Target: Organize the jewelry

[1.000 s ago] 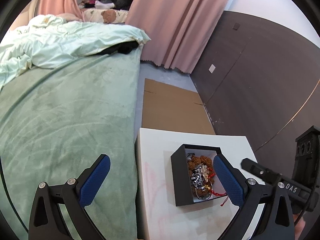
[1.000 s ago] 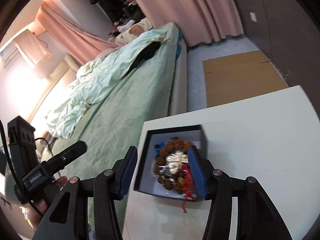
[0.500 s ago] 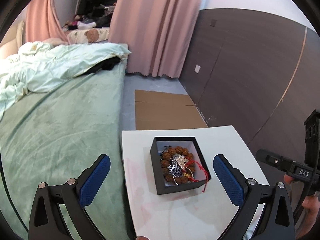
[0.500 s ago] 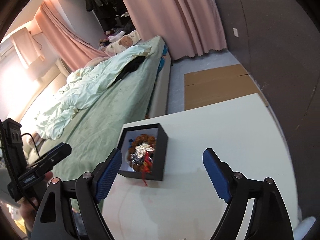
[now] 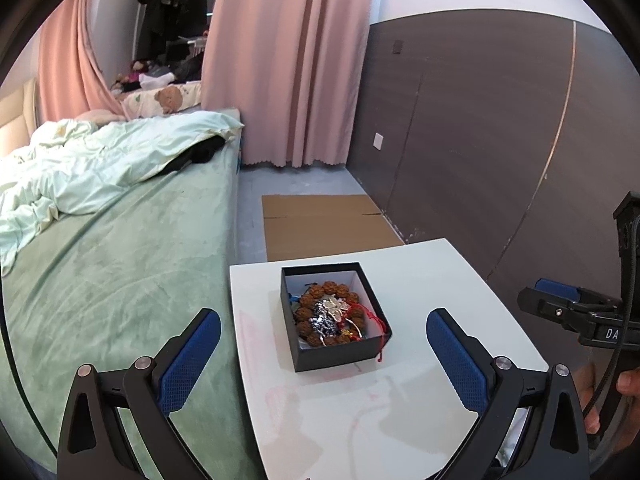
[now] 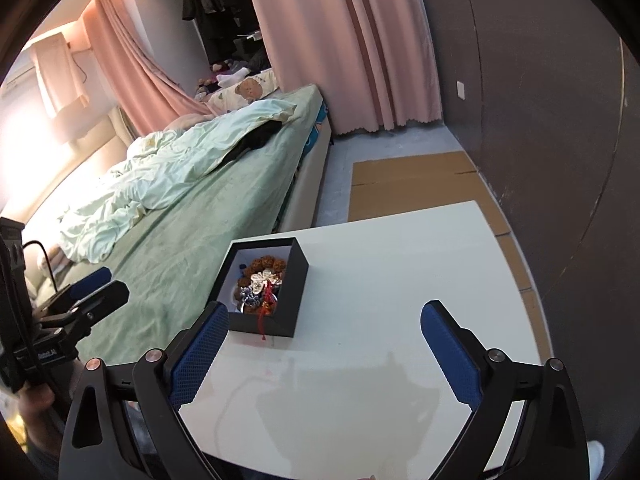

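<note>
Now both grippers sit back from the box (image 5: 335, 316), where a second ago the right gripper (image 6: 324, 332) had its blue pads down around the jewelry (image 5: 332, 314) inside it. Its jaws are opening, nearly at their widest, with nothing between them but bare table (image 6: 400, 280); the box lies ahead and to the left of its left pad (image 6: 200, 346), apart from it. The left gripper (image 5: 324, 344) also stands wide and empty. A second ago its right pad overlapped the box in that view; now the box lies ahead of both pads, in the gap between them, untouched.

The black box rests open on the white table, near the edge by the bed (image 5: 120, 260). Inside is a heap: a brown bead bracelet, silver pieces and a gold-toned piece piled on it, and something blue at the back that is too small to identify. A red cord (image 5: 382, 338) hangs out over the front wall onto the table.

My reading is that the right gripper has just let something go into the box and both hands have pulled away and lifted. No loose jewelry shows on the table, so the gathering looks finished or close to it. The trailing red cord is the one thing left untidy, and no lid is in view.
</note>
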Action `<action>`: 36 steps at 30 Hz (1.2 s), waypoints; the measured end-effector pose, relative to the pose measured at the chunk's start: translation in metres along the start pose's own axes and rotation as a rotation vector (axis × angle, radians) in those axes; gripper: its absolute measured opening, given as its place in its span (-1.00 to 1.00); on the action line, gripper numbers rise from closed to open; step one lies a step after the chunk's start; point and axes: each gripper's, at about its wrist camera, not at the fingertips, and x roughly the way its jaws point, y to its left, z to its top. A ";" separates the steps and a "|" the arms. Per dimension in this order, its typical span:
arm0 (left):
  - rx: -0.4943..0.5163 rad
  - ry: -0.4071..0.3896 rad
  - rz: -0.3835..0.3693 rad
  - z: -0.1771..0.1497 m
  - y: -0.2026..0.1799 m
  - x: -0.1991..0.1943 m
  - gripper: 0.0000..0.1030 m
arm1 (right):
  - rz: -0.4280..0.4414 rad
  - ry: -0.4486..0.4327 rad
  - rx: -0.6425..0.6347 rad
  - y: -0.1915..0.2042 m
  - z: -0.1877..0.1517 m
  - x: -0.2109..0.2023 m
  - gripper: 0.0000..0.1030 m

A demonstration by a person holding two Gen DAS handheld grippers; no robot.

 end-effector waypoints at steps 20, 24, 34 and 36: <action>0.022 -0.039 -0.010 -0.004 -0.014 -0.012 0.99 | 0.034 -0.068 0.010 -0.015 -0.011 -0.023 0.89; 0.024 -0.037 -0.007 -0.004 -0.013 -0.012 0.99 | 0.033 -0.070 -0.007 -0.011 -0.008 -0.023 0.89; 0.021 -0.037 -0.003 -0.002 -0.011 -0.010 0.99 | 0.032 -0.065 -0.020 -0.009 -0.007 -0.021 0.89; 0.023 -0.040 0.002 -0.002 -0.012 -0.010 0.99 | 0.032 -0.065 -0.020 -0.009 -0.007 -0.021 0.89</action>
